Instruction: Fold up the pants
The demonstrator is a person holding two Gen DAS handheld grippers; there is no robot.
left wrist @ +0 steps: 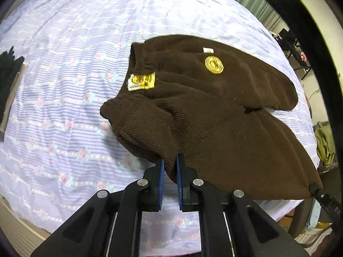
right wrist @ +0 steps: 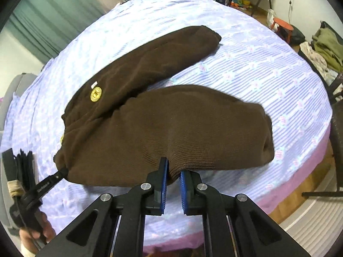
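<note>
— Lavender floral bedsheet (left wrist: pixel 64 90) fills both views; what sits nearest the lens?

— On the left wrist view, the left gripper (left wrist: pixel 170 167), its blue pads narrowed onto a bunched fold of the brown pants (left wrist: pixel 214 128) at the waistband end. On the right wrist view, the right gripper (right wrist: pixel 173 171) pinches the near edge of the same garment partway along the near leg, blue pads closed on ribbed fabric.

— And the pants themselves?

— They are lifted at the near edge and draped across the bed, waistband to the left, two legs splaying toward the right. A yellow-and-white label (left wrist: pixel 141 81) shows at the waist opening; a round gold badge (left wrist: pixel 214 64) lies on the farther leg, beside a small white tag (left wrist: pixel 207 50).

— Beyond the bed?

— Green curtains (right wrist: pixel 53 10) hang at the back. An orange stool (right wrist: pixel 283 27) and a heap of olive clothing (right wrist: pixel 328 45) stand off to the right.
</note>
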